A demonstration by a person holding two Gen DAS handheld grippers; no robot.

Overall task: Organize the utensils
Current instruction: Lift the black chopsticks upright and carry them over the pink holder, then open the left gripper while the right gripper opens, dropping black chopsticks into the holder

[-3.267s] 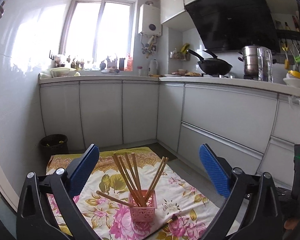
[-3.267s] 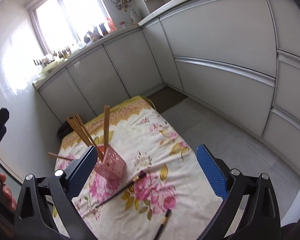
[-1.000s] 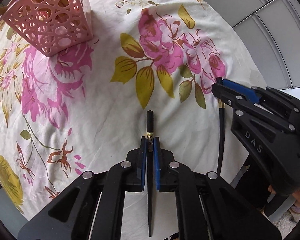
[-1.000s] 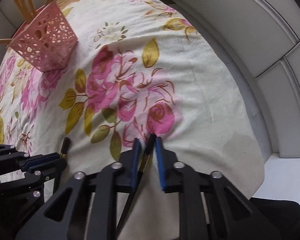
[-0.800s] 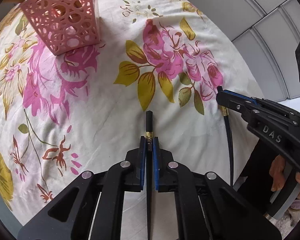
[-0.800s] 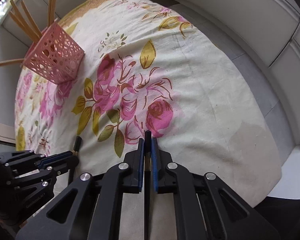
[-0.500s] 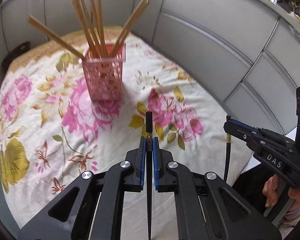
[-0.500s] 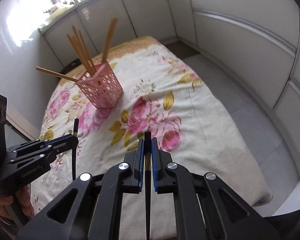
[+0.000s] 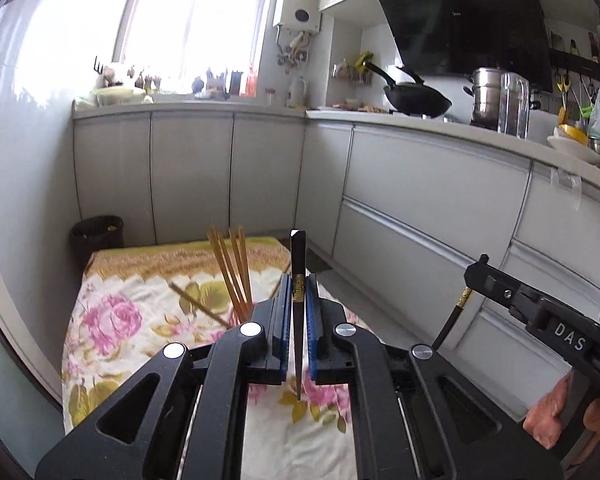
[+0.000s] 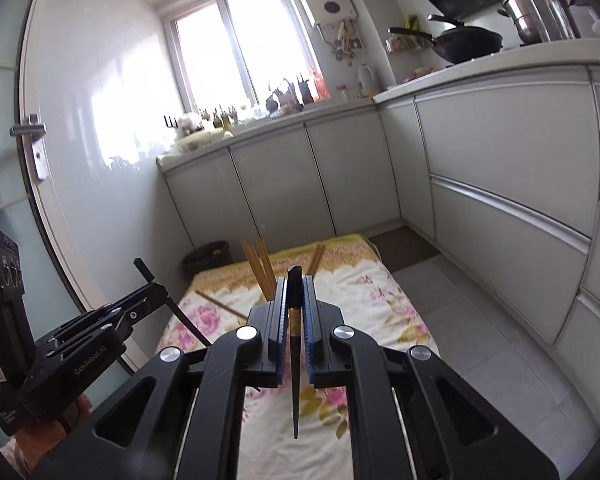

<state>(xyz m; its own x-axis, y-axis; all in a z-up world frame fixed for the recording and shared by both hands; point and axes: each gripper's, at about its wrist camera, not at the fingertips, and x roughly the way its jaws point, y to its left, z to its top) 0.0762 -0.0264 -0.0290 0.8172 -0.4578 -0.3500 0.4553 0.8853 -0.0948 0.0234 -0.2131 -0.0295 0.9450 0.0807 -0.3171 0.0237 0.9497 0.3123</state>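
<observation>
I hold the left tongs (image 9: pixel 298 280) raised and aimed slightly downward, their blue pads (image 9: pixel 285 308) pinched tight on a black chopstick (image 9: pixel 298 320) that stands upright between them. The right tongs (image 10: pixel 294 300) sit in the same pose alongside, clamped on a second black chopstick (image 10: pixel 294 360). My right hand (image 9: pixel 548 412) shows at the lower edge of the left view, wrapped around its handle.

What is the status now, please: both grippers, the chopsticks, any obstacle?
Left gripper shut on black chopstick. Right gripper shut on second black chopstick. Wooden chopsticks ahead; nothing between.
</observation>
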